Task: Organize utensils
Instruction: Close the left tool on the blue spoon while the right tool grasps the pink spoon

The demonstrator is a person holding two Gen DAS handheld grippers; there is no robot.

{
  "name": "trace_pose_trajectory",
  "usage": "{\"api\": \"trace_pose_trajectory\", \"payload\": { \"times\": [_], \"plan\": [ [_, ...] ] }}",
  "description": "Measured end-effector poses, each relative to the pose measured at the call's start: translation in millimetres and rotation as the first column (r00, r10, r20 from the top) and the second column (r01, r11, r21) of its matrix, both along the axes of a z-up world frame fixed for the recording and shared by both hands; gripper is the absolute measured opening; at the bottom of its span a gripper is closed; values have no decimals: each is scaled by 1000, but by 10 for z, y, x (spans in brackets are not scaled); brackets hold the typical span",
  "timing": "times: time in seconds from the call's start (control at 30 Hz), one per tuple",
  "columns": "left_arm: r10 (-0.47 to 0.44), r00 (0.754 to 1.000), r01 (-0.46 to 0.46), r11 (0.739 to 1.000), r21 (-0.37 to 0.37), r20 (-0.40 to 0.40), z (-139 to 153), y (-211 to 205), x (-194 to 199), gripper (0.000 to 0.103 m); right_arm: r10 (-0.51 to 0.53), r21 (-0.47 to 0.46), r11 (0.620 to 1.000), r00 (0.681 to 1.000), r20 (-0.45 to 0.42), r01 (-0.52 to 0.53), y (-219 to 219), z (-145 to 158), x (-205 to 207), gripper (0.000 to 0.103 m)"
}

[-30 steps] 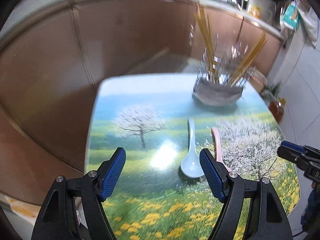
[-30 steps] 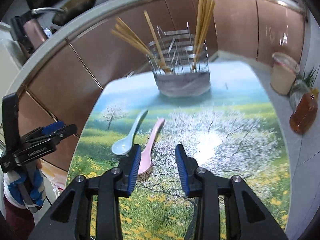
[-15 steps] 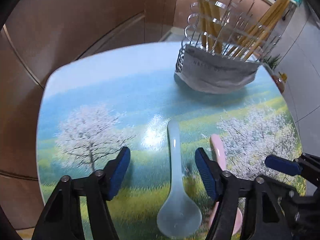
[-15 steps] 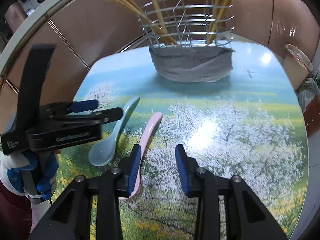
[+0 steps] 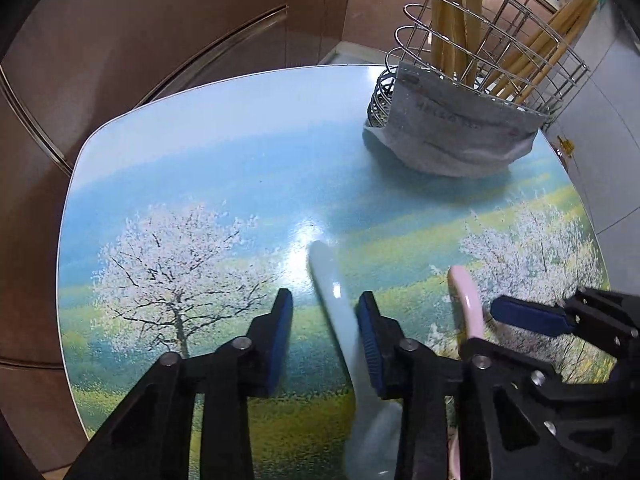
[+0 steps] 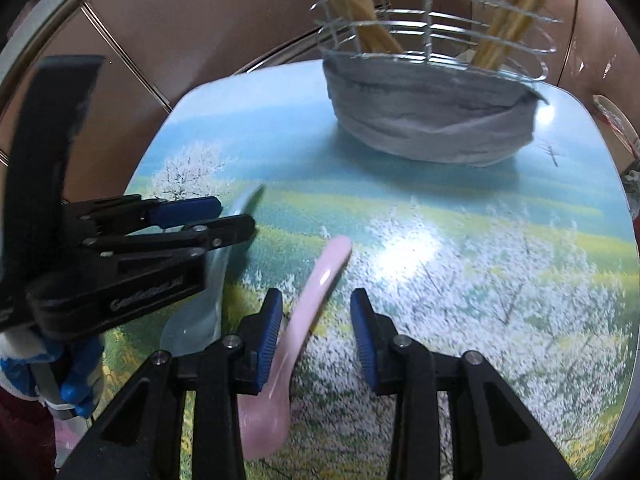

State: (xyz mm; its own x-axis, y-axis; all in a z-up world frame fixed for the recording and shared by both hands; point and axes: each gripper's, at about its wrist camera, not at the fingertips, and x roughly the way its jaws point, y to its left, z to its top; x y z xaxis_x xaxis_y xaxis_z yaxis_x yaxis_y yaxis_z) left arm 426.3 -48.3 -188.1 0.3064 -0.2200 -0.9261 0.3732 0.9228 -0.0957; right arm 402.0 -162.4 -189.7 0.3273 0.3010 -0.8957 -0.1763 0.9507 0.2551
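Note:
A pale blue spoon [image 5: 340, 320] lies on the landscape-printed table [image 5: 200, 184], its handle between the fingers of my open left gripper [image 5: 325, 316], close to the right finger. It also shows in the right wrist view [image 6: 200, 320], partly hidden by the left gripper [image 6: 200, 216]. A pink spoon [image 6: 304, 320] lies beside it, its handle between the fingers of my open right gripper [image 6: 316, 320], against the left finger. The pink spoon [image 5: 466, 304] and the right gripper [image 5: 520, 316] show in the left wrist view. A wire utensil basket [image 5: 472, 92] holding chopsticks, wrapped in grey cloth, stands at the far end.
Brown cabinet fronts [image 5: 160, 40] run behind and left of the table. The basket [image 6: 432, 100] stands far centre in the right wrist view. A jar [image 6: 616, 120] sits off the table's right edge.
Both grippers have moved forward and down over the spoons. The left gripper's fingers have narrowed around the blue spoon's handle. The pink spoon's handle now lies between the right gripper's fingers.

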Motion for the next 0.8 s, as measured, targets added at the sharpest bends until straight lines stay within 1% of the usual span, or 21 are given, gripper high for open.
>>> {"api": "trace_pose_trajectory", "payload": {
  "times": [0.13,0.17,0.23,0.3,0.43,0.57,0.8],
  "plan": [
    [-3,1000,3,1000,-14,-2,-8,107,24,23,14,-10,1000,1000,-3,-14,83,-67,62,32],
    [-1,1000,1,1000,-18,-3,-11,121,24,21,18,-10,1000,1000,-5,-18,103,-77,76,29],
    [3,1000,-3,1000,-28,-7,-17,156,19,17,22,0,1000,1000,-10,-22,125,-110,121,18],
    [9,1000,-9,999,-46,-14,-34,192,-2,12,24,26,999,1000,-18,-23,134,-135,133,17],
    [18,1000,-18,999,-51,-1,-45,200,-51,11,18,53,998,1000,-3,-18,4,-80,28,10],
    [32,999,-31,999,-37,27,-30,209,-158,11,17,66,998,999,32,-19,-81,10,-84,10],
    [44,996,-40,998,-49,78,171,129,-416,11,-6,99,995,994,107,-4,-250,201,-350,10]
  ]
}}
